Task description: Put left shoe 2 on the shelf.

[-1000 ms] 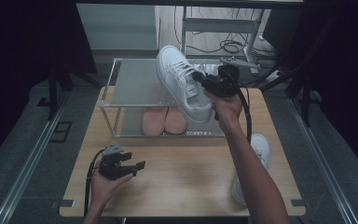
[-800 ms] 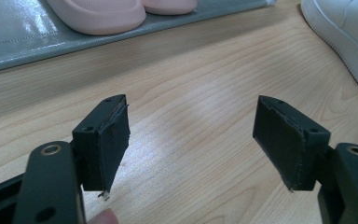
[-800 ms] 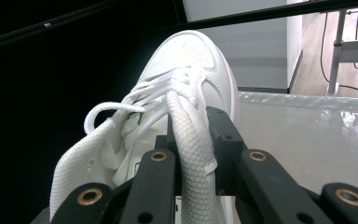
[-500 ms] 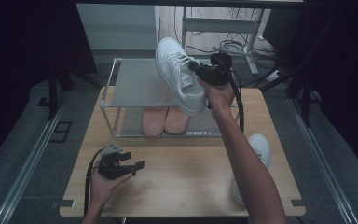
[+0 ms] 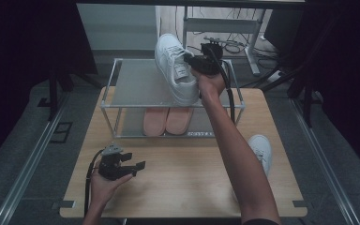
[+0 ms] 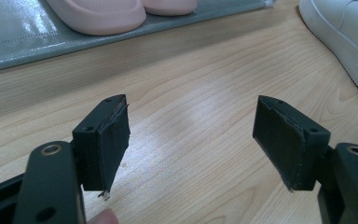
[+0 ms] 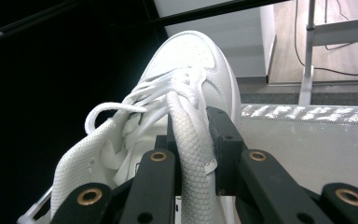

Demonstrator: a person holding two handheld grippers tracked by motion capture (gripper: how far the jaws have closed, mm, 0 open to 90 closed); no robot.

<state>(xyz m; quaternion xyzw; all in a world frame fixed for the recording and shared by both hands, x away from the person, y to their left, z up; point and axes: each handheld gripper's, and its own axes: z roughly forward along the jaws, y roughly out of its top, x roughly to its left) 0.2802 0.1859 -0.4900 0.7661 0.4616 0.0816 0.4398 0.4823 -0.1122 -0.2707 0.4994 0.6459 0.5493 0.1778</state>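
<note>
My right gripper (image 5: 191,61) is shut on the side wall of a white sneaker (image 5: 174,68), holding it over the right part of the rack's top shelf (image 5: 136,84). In the right gripper view the jaws pinch the sneaker's (image 7: 186,93) collar beside the laces, toe pointing away. A second white sneaker (image 5: 261,152) lies on the wooden table at the right, partly behind my right forearm. My left gripper (image 5: 130,161) rests open near the table's front left; in its own view its jaws (image 6: 191,140) stand wide apart over bare wood.
A pair of pink slippers (image 5: 168,119) sits on the rack's lower shelf; their toes (image 6: 116,11) show in the left gripper view. The metal-framed rack (image 5: 110,89) stands at the table's back. Cables and a metal stand (image 5: 225,28) lie beyond it.
My right gripper has carried the white sneaker farther back and slightly left, over the top shelf. The left gripper has stayed put.
</note>
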